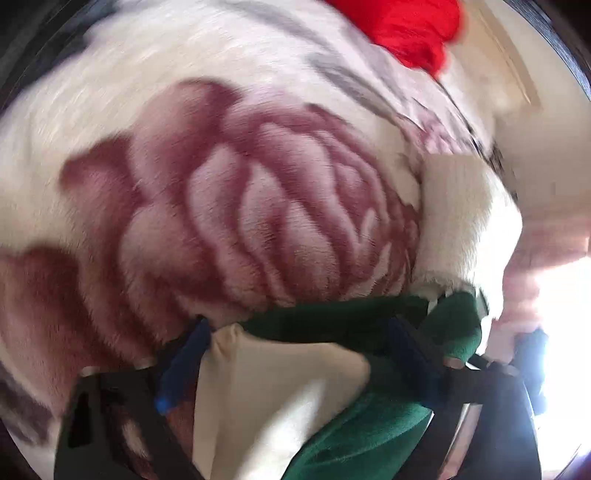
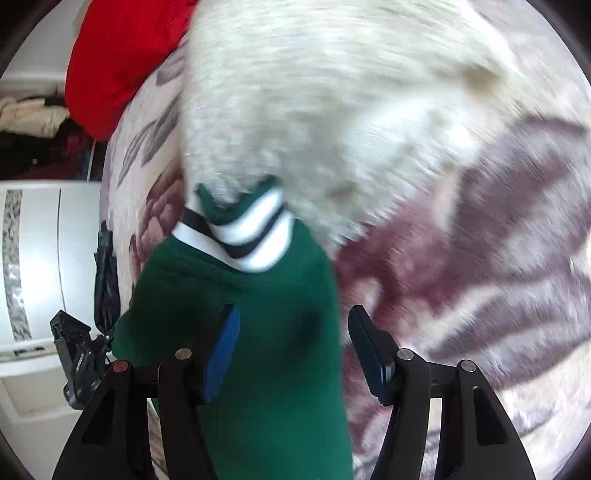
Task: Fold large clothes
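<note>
A large garment with cream fleece, green fabric and a white-and-dark striped cuff lies over a rose-patterned blanket. In the left wrist view my left gripper has its blue-padded fingers spread with cream lining and green fabric bunched between them. In the right wrist view my right gripper is open, its blue pads astride the green sleeve, not pinching it. The other gripper shows in the left wrist view at the right edge.
A red garment lies on the far part of the blanket, also in the right wrist view. A white cabinet and a pile of dark and beige clothes stand to the left. A bright window glare is at right.
</note>
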Demonstrator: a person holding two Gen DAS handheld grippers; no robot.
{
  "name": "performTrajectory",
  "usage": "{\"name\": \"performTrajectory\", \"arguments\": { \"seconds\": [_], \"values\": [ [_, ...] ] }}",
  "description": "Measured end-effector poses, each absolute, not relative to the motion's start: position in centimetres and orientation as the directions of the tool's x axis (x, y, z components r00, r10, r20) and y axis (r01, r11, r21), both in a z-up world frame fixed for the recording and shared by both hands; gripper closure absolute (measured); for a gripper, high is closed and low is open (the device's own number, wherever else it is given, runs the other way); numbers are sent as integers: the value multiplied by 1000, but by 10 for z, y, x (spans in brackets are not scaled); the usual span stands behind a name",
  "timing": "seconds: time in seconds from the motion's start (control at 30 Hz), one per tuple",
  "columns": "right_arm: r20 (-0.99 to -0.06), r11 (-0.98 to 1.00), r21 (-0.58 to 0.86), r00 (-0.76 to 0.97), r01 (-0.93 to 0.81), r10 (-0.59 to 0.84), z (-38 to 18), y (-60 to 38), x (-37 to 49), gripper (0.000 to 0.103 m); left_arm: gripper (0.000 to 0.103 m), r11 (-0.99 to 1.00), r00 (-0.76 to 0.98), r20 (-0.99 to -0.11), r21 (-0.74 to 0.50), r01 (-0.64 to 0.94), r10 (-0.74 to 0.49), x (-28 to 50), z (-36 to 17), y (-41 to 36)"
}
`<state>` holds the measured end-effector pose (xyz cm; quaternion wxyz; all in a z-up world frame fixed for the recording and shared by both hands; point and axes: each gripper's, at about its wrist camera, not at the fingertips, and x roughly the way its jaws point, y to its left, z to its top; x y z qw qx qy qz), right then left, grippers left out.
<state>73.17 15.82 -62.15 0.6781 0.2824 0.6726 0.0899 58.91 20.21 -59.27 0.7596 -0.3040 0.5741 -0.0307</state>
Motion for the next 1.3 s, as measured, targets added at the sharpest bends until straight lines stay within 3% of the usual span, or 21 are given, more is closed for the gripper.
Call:
{"name": "performTrajectory", "arguments": {
  "seconds": [0.03, 0.07, 0.17, 0.27, 0.4, 0.53, 0.7, 0.77, 0.83, 0.93, 1.0, 1.1, 1.13, 1.17, 1.3],
  "values": [
    [-857, 816, 510, 82, 272, 508, -623, 153, 727, 40, 68, 838, 328, -862, -477, -266, -386, 592, -590, 195],
    [-850, 805, 520, 88, 285, 519, -626, 147, 721, 40, 78, 856, 338, -867, -456, -243, -366, 590, -587, 191],
    [-844, 791, 529, 99, 306, 527, -628, 140, 712, 40, 84, 870, 440, -845, -435, -233, -305, 579, -567, 196],
    [-839, 791, 540, 114, 288, 532, -626, 142, 706, 40, 88, 833, 545, -805, -455, -316, -233, 563, -555, 221],
    [-843, 806, 536, 112, 251, 525, -620, 150, 709, 40, 88, 716, 470, -837, -508, -479, -280, 566, -600, 250],
    [-837, 811, 547, 127, 208, 532, -609, 162, 715, 40, 88, 717, 469, -833, -517, -468, -294, 569, -602, 249],
    [-741, 732, 671, 73, 119, 667, -626, 212, 759, 40, 87, 726, 450, -845, -501, -471, -291, 571, -616, 246],
    [-798, 781, 594, 26, 193, 602, -660, 231, 783, 40, 87, 728, 433, -852, -494, -475, -296, 573, -625, 248],
    [-796, 766, 571, -31, 294, 605, -694, 236, 793, 38, 84, 726, 420, -856, -491, -482, -301, 577, -629, 249],
    [-820, 800, 533, -65, 276, 569, -688, 245, 796, 36, 83, 732, 390, -865, -484, -479, -317, 579, -622, 248],
    [-834, 828, 528, -71, 187, 548, -662, 246, 787, 36, 80, 751, 389, -860, -488, -445, -329, 577, -604, 245],
    [-850, 849, 512, -62, 126, 522, -632, 230, 751, 36, 50, 815, 470, -833, -474, -334, -292, 560, -555, 237],
    [-844, 843, 524, -58, 121, 532, -622, 221, 730, 36, 18, 827, 495, -818, -477, -298, -294, 551, -540, 234],
    [-835, 834, 537, -60, 127, 547, -615, 211, 709, 35, 0, 833, 519, -798, -488, -260, -305, 539, -525, 231],
    [-795, 790, 572, -91, 221, 600, -603, 177, 614, 29, 0, 854, 503, -795, -484, -192, -338, 469, -495, 224]
  ]
}}
